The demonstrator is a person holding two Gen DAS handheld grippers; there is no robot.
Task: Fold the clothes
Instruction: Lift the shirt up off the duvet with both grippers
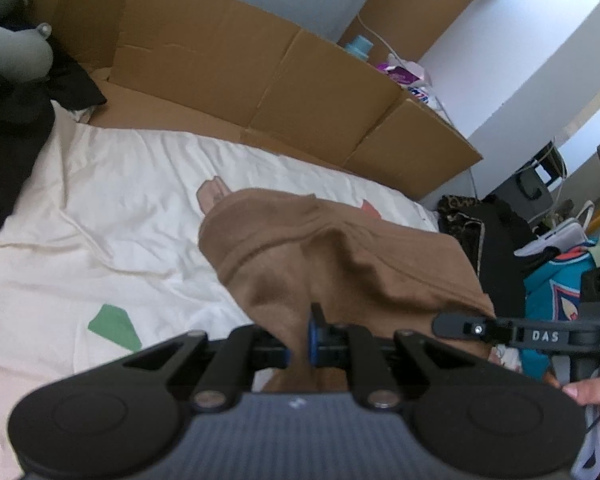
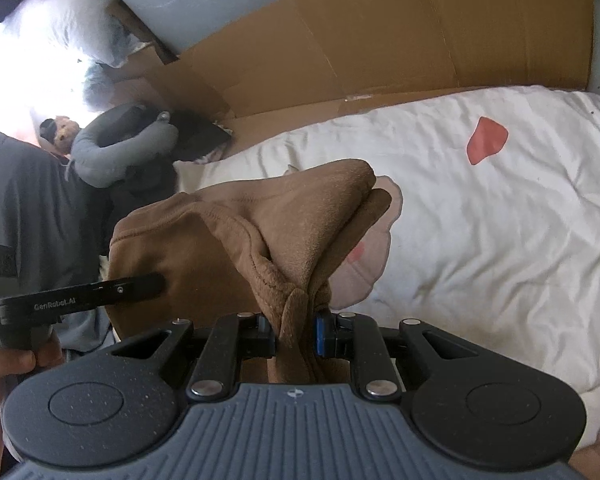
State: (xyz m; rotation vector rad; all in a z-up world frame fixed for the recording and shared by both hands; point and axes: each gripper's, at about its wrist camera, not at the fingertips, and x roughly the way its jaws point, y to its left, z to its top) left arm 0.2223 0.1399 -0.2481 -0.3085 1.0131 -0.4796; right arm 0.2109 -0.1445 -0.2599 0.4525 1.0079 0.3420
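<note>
- Brown fleece garment (image 1: 332, 248) hangs pinched at 2 points — each gripper has one bunched edge, so the cloth is held up off the bed with its far end drooping toward the sheet.
- Left gripper (image 1: 306, 346) is clamped on a gathered fold of the garment; the fabric passes between its blue-edged pads, which sit almost together.
- Right gripper (image 2: 296, 334) is likewise closed on a thick, seamed wad of the same garment (image 2: 260, 220), its jaws kept a little apart by the bulk.
- Holding 2 edges at once is likely meant to spread the piece and carry one side over the other — a fold in the making, by my reading.
- Cream sheet (image 1: 100, 200), with green, red and pink patches, serves as the folding surface; flattened cardboard (image 1: 228, 64) lines the wall behind it.
- Writing: "DAS" shows on the right gripper as seen in the left view, and "GenRobot.AI" on the left gripper's arm in the right view.
</note>
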